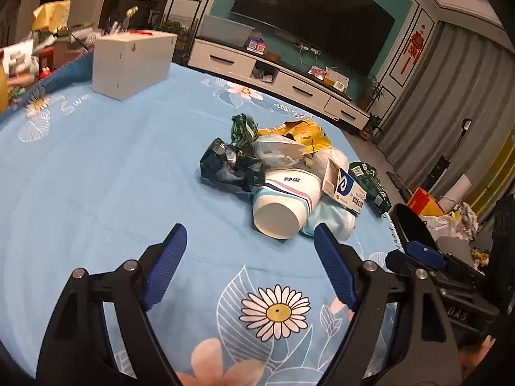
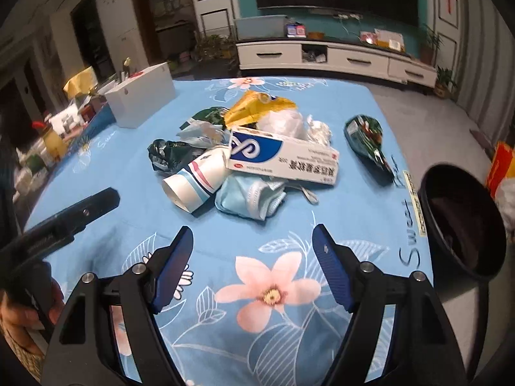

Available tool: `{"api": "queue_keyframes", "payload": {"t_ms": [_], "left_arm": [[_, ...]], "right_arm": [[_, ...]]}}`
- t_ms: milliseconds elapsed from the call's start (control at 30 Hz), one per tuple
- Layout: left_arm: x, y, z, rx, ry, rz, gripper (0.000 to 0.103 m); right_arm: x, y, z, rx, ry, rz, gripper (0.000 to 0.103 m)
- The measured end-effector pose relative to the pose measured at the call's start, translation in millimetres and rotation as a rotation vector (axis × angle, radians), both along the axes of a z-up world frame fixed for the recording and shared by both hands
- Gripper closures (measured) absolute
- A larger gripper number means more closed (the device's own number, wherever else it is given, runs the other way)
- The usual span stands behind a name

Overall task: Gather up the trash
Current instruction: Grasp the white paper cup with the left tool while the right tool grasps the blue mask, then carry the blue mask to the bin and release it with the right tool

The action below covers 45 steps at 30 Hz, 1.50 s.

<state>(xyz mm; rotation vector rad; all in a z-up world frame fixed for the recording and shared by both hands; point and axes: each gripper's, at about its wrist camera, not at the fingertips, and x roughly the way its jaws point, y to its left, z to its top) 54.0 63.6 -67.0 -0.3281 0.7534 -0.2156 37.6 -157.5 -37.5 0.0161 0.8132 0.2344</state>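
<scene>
Grippers (image 1: 249,234) (image 2: 252,236) gape before trash pile (image 2: 244,148)

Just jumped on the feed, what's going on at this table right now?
A person holds a gripper in each hand over a blue floral tablecloth. Both the left gripper and the right gripper are open and empty, short of a trash pile: a tipped paper cup, a blue face mask, a white-and-blue medicine box, and crumpled wrappers behind. A separate green wrapper lies to the right. A black bin waits past the table's right edge. Nothing is picked up yet.
</scene>
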Motion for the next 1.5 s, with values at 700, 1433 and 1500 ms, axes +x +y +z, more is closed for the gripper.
{"api": "queue_keyframes", "payload": {"t_ms": [700,1433,1500], "left_arm": [[71,-39,-35,-0.049,0.103,-0.132,0.035],[14,-6,7,-0.04,0.005,-0.06,0.046],[8,-3,14,-0.045,-0.018,-0.061,0.046]], "right_arm": [[65,27,-46,-0.052,0.053,0.138,0.066],[25,15,2,0.187,0.046,0.215,0.099],[17,17,8,0.184,0.031,0.224,0.1]]}}
